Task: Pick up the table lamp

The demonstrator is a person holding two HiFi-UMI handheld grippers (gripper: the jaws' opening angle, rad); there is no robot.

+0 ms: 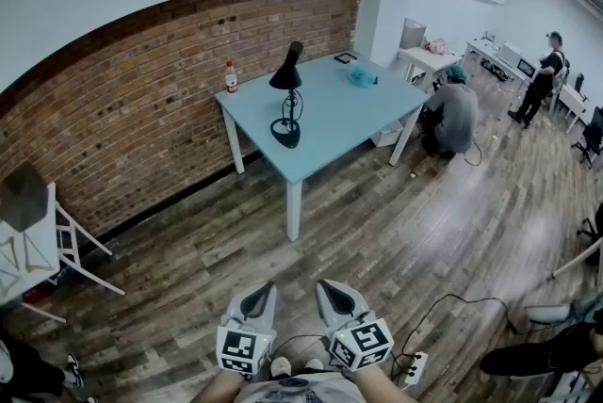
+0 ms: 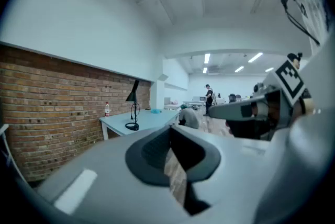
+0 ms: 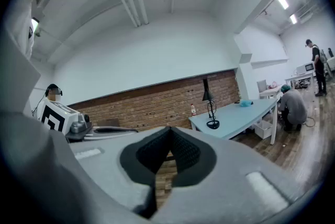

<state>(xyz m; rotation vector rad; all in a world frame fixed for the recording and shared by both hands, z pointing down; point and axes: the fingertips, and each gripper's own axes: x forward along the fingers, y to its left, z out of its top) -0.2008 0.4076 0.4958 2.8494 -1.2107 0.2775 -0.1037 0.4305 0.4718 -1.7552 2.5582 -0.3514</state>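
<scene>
A black table lamp [image 1: 286,96] with a cone shade and round base stands upright on the light blue table [image 1: 330,123] by the brick wall. It also shows small and far off as the lamp [image 2: 133,108] in the left gripper view and the lamp [image 3: 210,107] in the right gripper view. My left gripper [image 1: 256,301] and right gripper [image 1: 337,298] hang side by side at the bottom of the head view, far short of the table. Both are shut with nothing between their jaws.
A small bottle [image 1: 231,77] with a red cap, a teal object [image 1: 361,77] and a dark flat item [image 1: 346,58] lie on the table. A person [image 1: 456,116] crouches at its right end; another stands far right. A white folding chair [image 1: 66,246] is at left. Cables and a power strip [image 1: 415,368] lie on the wooden floor.
</scene>
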